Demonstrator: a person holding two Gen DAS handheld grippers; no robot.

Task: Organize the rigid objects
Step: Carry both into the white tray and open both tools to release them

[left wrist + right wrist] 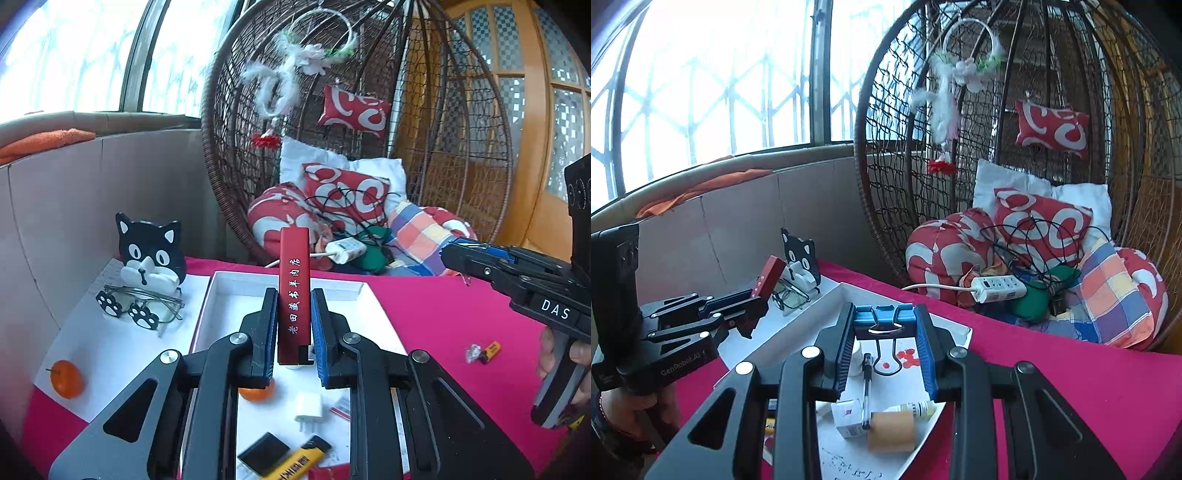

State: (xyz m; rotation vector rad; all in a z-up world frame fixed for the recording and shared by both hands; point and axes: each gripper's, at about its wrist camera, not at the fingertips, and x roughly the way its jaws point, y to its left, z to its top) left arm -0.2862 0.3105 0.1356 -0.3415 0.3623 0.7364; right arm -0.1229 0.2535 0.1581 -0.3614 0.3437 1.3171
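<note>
My left gripper [294, 295] is shut on a slim red bar with white lettering [293, 280], which stands up between the pads over a shallow white box [218, 291]. The right wrist view shows the same gripper [759, 295] at the left, with the red bar [770, 277] sticking up out of it. My right gripper [884, 314] is shut on a blue binder clip [882, 317], whose wire handles hang down over white paper. In the left wrist view the right gripper [448, 251] comes in from the right above the pink cloth, a hand on its grip.
A cat-shaped stand [151, 254] with glasses [144, 304], two small oranges [66, 378], a white plug [308, 408], a yellow lighter [295, 463] and a black block lie around the box. A pen [866, 387], small boxes and a tube lie below the clip. A wicker hanging chair [1015, 166] stands behind the table.
</note>
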